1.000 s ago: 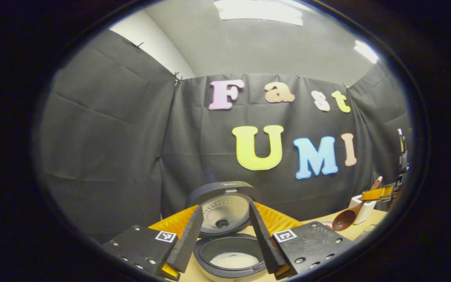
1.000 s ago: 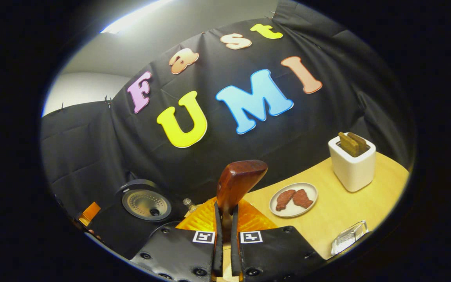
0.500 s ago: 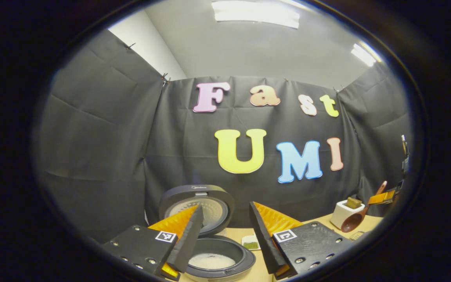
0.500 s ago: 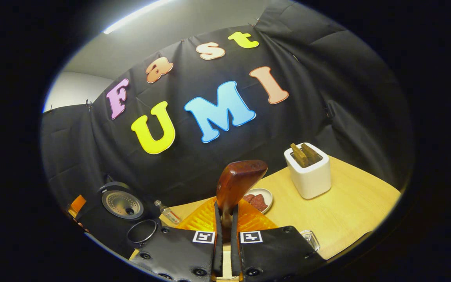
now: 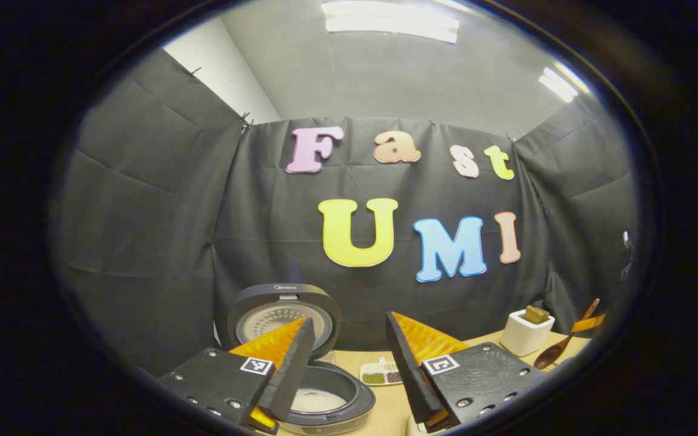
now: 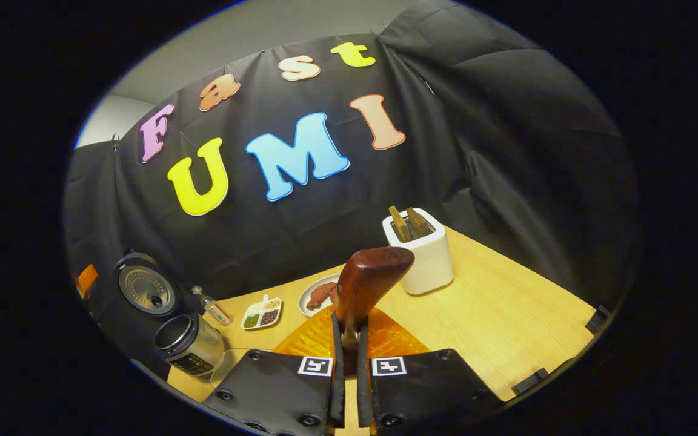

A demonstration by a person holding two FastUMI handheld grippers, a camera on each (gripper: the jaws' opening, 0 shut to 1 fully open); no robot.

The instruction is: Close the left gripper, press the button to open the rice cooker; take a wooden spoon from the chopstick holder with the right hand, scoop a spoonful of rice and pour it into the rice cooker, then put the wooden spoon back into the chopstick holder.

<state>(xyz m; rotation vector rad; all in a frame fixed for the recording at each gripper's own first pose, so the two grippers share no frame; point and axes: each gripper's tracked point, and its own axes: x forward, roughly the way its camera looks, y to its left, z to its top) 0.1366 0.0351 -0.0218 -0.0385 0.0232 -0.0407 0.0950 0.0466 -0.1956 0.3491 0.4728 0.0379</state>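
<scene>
Clamping the wooden spoon by its handle, the right gripper has its fingers pressed together on it, the bowl standing up and ahead along the fingers' line — long axis running away from the camera. Over the last second it has swung off the open rice cooker, rice already inside, toward the white chopstick holder, so returning the spoon looks next. The left gripper has spread its fingers and drawn back from the cooker.

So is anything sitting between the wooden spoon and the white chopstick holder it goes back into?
Nothing visible: in the right gripper view only bare tabletop lies between the brown wooden spoon, clamped in the right gripper, and the white square chopstick holder.
</scene>
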